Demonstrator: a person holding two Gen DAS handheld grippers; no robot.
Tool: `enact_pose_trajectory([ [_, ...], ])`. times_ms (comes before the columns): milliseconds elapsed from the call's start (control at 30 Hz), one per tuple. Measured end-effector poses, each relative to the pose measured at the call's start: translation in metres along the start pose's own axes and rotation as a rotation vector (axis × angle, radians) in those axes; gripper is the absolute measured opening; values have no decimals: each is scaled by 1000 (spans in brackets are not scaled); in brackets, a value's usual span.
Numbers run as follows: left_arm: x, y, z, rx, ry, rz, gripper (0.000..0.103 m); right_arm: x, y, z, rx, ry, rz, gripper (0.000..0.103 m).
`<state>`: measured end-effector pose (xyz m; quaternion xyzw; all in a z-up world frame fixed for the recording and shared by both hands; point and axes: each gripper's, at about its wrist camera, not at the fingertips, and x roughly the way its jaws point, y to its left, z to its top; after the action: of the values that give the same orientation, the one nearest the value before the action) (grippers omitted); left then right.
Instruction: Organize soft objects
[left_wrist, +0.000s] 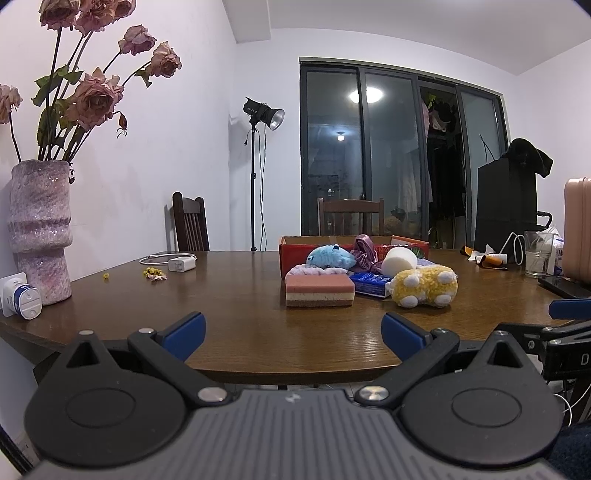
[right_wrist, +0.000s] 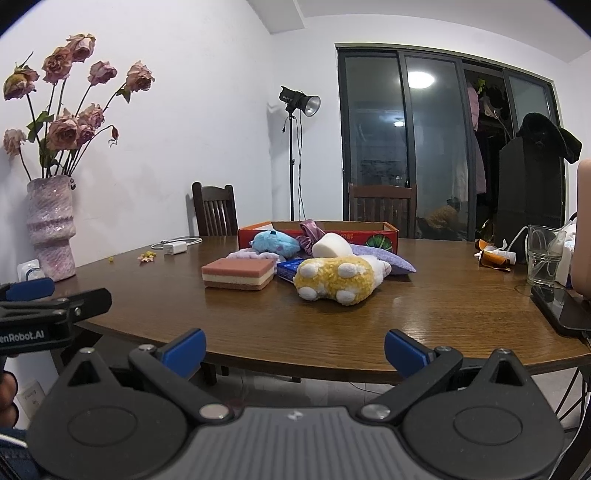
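Two grippers, both held at the near edge of the wooden table (left_wrist: 240, 295), both empty. Left gripper (left_wrist: 293, 332): blue-padded fingers spread wide apart, nothing between them. Right gripper (right_wrist: 294, 349): same, fingers wide apart, nothing held. Each gripper also shows at the edge of the other's view. Soft things sit in one cluster mid-table, just in front of one red cardboard box (right_wrist: 384, 236), which has its open top up. Count: one layered sponge (right_wrist: 238, 273), pink over cream over brown, lying flat at the cluster's left front; one yellow plush with white paws (right_wrist: 332, 278) at the right front, lying on its side; one blue plush (right_wrist: 275, 243) behind the sponge, against the box front; one white foam cylinder (right_wrist: 332, 245) tipped on its side; one purple satin scrunchie (right_wrist: 310, 230) by the box rim, whether in or out of the box I cannot tell; one blue tissue pack (right_wrist: 288, 267) flat between sponge and yellow plush; lavender cloth pieces (right_wrist: 384, 258) under and behind the pile, number unclear. Elsewhere: one vase of dried roses (right_wrist: 51, 229) far left, one white charger with cable (right_wrist: 175, 246), one drinking glass (right_wrist: 545, 254) far right, one phone (right_wrist: 561, 306) at the right edge, two chairs (right_wrist: 216, 208) behind the table, one studio light on a stand (right_wrist: 299, 103).
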<state>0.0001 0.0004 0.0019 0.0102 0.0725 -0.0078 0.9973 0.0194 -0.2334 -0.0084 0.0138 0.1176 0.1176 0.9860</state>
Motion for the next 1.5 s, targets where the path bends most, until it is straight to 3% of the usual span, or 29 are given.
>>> enact_pose_trajectory([
  [700,2,3,1,-17,4,-20,103,-2,3,-1,-20,-14,3,103],
  [933,19,19,24,-66,-29,-21,103,-3,-13,19,-4,-56,-11,103],
  [1133,60,22,57,-24,-50,-134,103,12,-48,52,25,-96,-35,103],
  [1300,119,2,74,-15,-25,-283,103,61,-85,68,74,-107,-37,103],
  [1433,167,-29,75,-35,38,-325,103,123,-110,77,110,69,62,103],
  [1500,188,-42,72,-90,99,-381,103,148,-120,79,157,95,65,103],
])
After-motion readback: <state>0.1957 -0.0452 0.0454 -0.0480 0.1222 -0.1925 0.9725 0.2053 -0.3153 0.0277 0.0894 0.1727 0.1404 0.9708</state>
